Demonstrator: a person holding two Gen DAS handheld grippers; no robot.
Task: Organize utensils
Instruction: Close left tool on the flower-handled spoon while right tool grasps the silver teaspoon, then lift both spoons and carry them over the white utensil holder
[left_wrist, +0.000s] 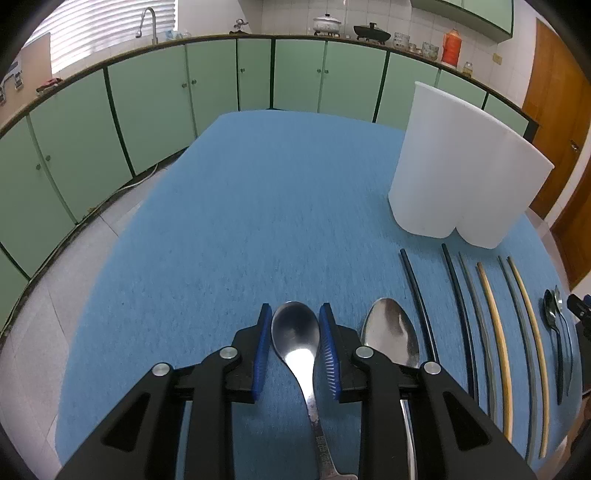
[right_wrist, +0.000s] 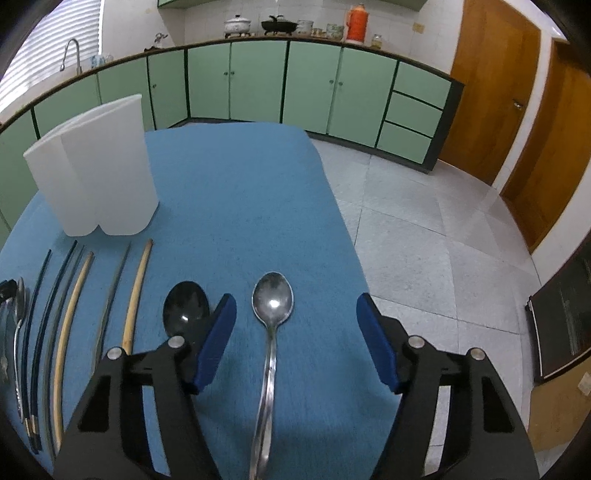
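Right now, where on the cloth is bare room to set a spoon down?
Free: the wide blue cloth left of the white holder, out to the far edge, and the strip beyond the spoons. Crowded: the near edge, where chopsticks lie side by side below the holder, spoons flanking them.

This is a home kitchen. A long run of pale green cabinets (right_wrist: 258, 79) under a dark countertop curves across the back from 9 to 2 o'clock. On the counter toward 12 o'clock stand a white lidded pot (right_wrist: 237, 25), a black pan (right_wrist: 279, 25), jars and an orange thermos (right_wrist: 355, 23). A curved tap (right_wrist: 72, 53) rises at 10 o'clock before window blinds (left_wrist: 110, 33). White wall tiles, a grey tiled floor (right_wrist: 424, 229) and wooden doors (right_wrist: 491, 99) at 2 o'clock complete the room.
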